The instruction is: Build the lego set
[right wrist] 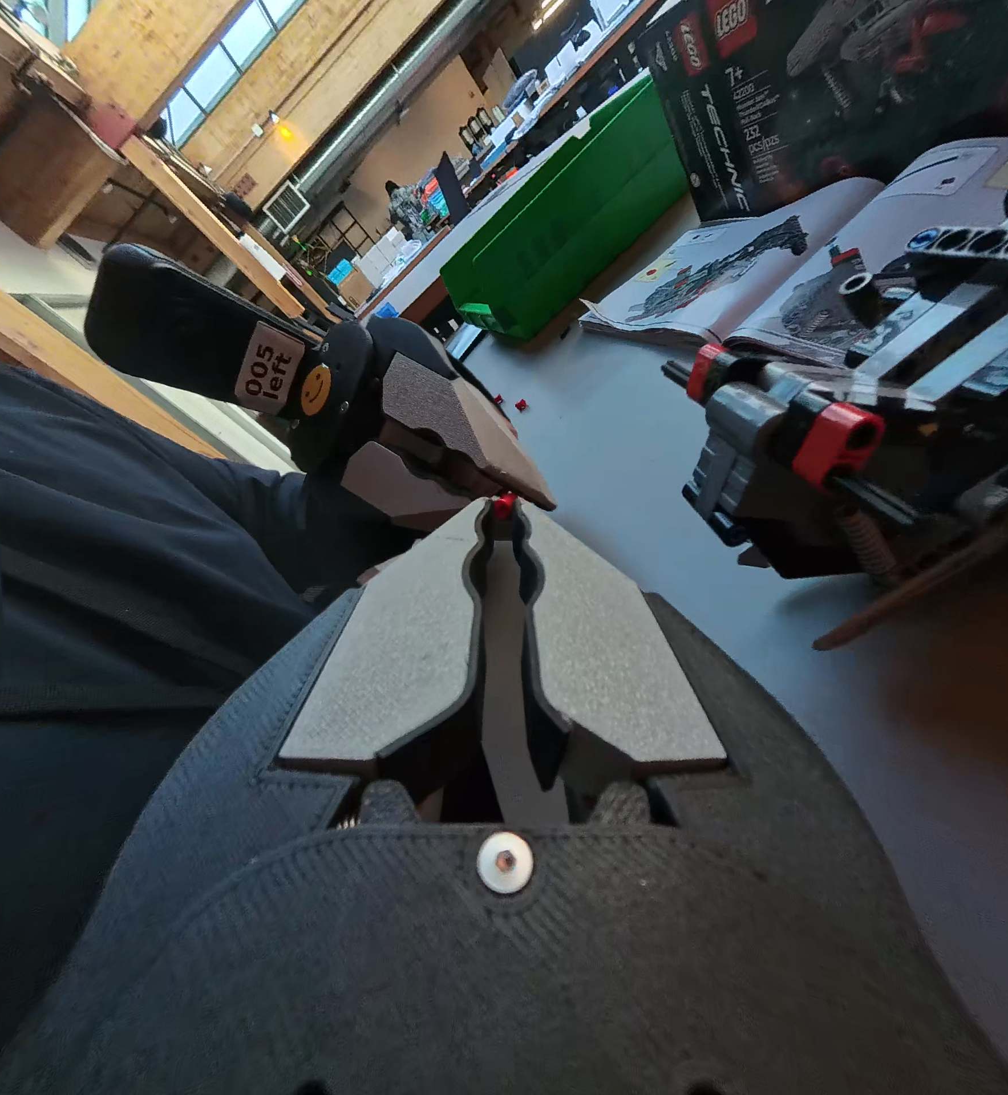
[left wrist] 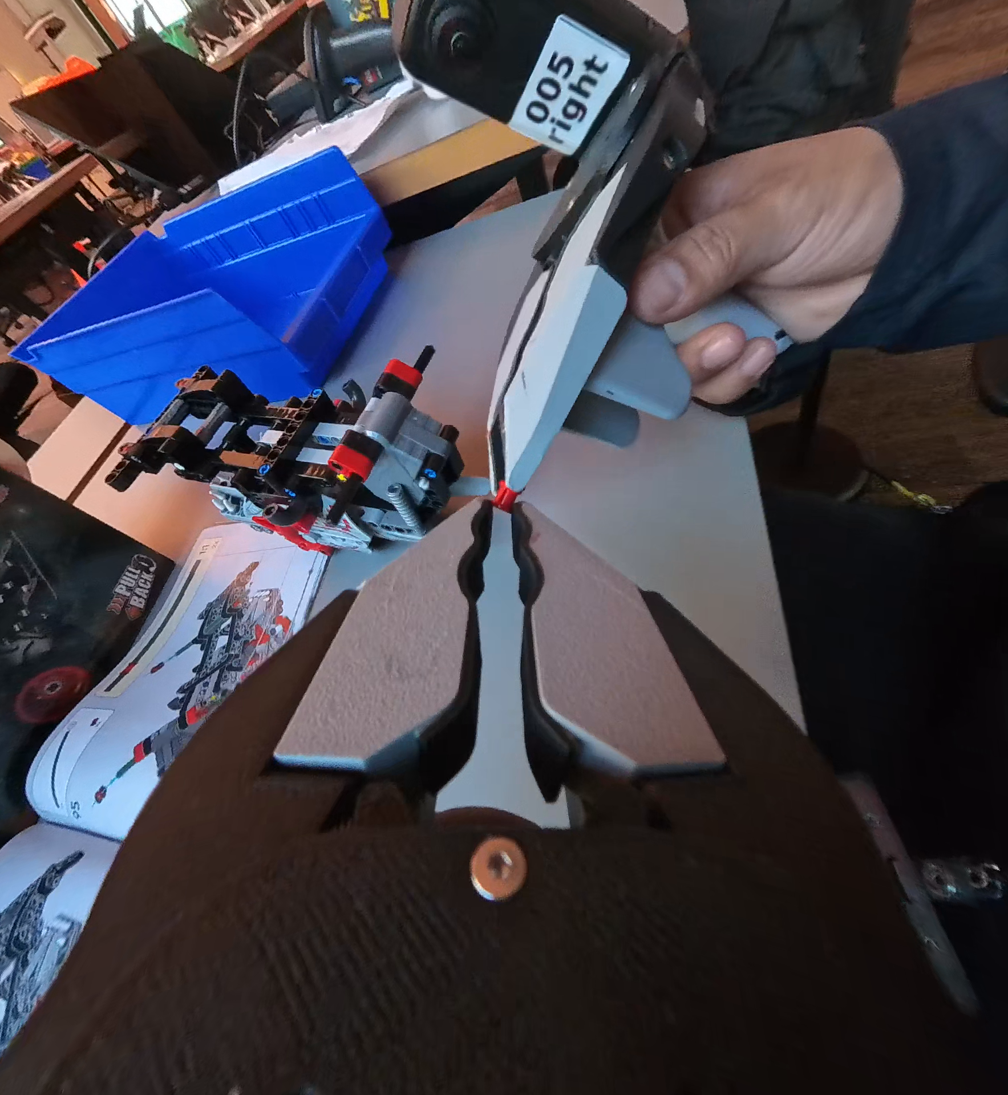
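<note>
A small red lego piece [left wrist: 504,496] is pinched where the two grippers meet tip to tip, above the grey table [left wrist: 637,521]. My left gripper [left wrist: 502,508] is closed around it from below. My right gripper [left wrist: 510,483], held by a hand, closes on it from above. The right wrist view shows the same piece [right wrist: 502,503] between my right gripper's tips [right wrist: 502,514], with my left gripper [right wrist: 519,499] coming in from the left. The half-built black, grey and red lego vehicle [left wrist: 288,450] lies on the table to the left of the grippers, and it also shows in the right wrist view [right wrist: 845,415].
Blue bins [left wrist: 223,284] stand behind the model. An open instruction booklet [left wrist: 193,652] and the set's black box [left wrist: 15,592] lie at the left. In the right wrist view a green bin [right wrist: 566,225] stands farther back, and two small red pieces [right wrist: 522,404] lie loose on the table. The tips of both grippers are at nearly the same place.
</note>
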